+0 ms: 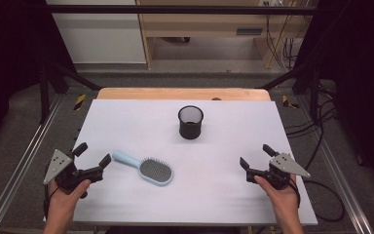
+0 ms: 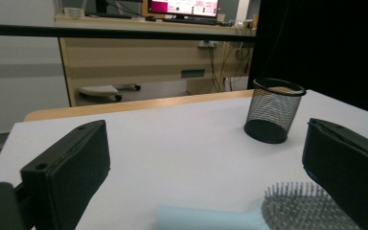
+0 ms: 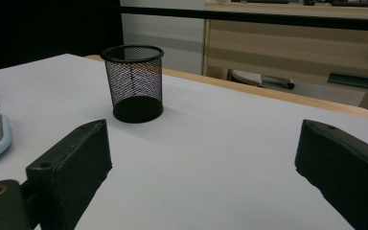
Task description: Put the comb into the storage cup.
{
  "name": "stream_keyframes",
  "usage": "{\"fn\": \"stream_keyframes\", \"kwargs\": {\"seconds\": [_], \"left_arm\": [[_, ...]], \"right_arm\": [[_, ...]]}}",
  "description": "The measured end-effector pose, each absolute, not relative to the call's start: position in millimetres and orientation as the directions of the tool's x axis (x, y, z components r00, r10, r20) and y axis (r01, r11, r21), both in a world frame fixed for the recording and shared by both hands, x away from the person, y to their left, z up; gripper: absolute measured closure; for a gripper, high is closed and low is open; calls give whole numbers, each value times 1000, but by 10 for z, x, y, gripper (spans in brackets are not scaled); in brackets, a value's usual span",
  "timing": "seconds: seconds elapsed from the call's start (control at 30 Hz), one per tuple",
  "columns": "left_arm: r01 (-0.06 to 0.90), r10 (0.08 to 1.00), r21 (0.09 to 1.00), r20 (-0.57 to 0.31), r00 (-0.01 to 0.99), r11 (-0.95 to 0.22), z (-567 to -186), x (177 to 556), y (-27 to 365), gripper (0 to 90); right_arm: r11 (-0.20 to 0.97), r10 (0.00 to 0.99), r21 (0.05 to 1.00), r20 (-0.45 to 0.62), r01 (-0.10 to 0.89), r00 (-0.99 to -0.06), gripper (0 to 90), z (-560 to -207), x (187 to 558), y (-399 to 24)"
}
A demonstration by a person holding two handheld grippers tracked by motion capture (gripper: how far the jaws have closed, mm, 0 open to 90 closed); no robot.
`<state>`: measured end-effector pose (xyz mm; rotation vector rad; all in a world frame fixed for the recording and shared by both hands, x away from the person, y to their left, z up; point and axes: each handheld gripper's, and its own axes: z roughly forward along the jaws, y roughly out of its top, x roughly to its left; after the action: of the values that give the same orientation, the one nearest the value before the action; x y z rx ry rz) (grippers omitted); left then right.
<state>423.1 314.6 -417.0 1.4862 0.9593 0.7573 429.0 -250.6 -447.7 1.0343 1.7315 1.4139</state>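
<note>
Resting near table's near corners, left gripper and right gripper gape empty; hairbrush just beside left, mesh cup toward far edge.

A pale blue hairbrush with a grey bristle pad lies on the white bench, beside a black wire-mesh cup and black fingers.

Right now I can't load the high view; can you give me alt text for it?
A light blue hairbrush lies bristles up on the white table, its handle end just beside the open left claw. The right claw, also open, rests near the table's right edge, and a black mesh cup stands upright farther back.
</note>
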Motion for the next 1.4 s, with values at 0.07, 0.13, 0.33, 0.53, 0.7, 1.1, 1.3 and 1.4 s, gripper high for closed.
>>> {"fn": "stream_keyframes", "kwargs": {"seconds": [0.07, 0.13, 0.33, 0.53, 0.7, 1.1, 1.3, 1.4], "left_arm": [[172, 885, 985, -67, 462, -15, -4122, 4320, 3141, 66], [186, 888, 982, -50, 458, -41, -4086, 4416, 3121, 90], [240, 885, 967, -34, 464, -89, -4047, 4645, 3074, 198], [278, 880, 953, -27, 474, -121, -4056, 4781, 3025, 430], [326, 877, 937, -46, 479, -129, -4089, 4878, 2997, 565], [408, 840, 878, -12, 542, -250, -4232, 4983, 2877, 900], [441, 828, 851, -13, 560, -286, -4304, 5030, 2842, 900], [453, 825, 839, -8, 565, -302, -4339, 5047, 2841, 900]], "right_arm": [[108, 885, 981, -21, 161, -465, 62, -4476, 4284, -2496], [107, 886, 981, -20, 163, -464, 64, -4478, 4281, -2495], [96, 891, 980, -5, 176, -454, 62, -4486, 4285, -2508], [101, 895, 977, -7, 188, -445, 64, -4492, 4289, -2508], [109, 903, 975, -16, 193, -429, 67, -4493, 4287, -2531], [92, 906, 976, 0, 198, -424, 60, -4494, 4294, -2548], [95, 904, 976, -1, 198, -428, 60, -4494, 4293, -2542], [98, 903, 976, -5, 195, -429, 60, -4494, 4295, -2539]]}}
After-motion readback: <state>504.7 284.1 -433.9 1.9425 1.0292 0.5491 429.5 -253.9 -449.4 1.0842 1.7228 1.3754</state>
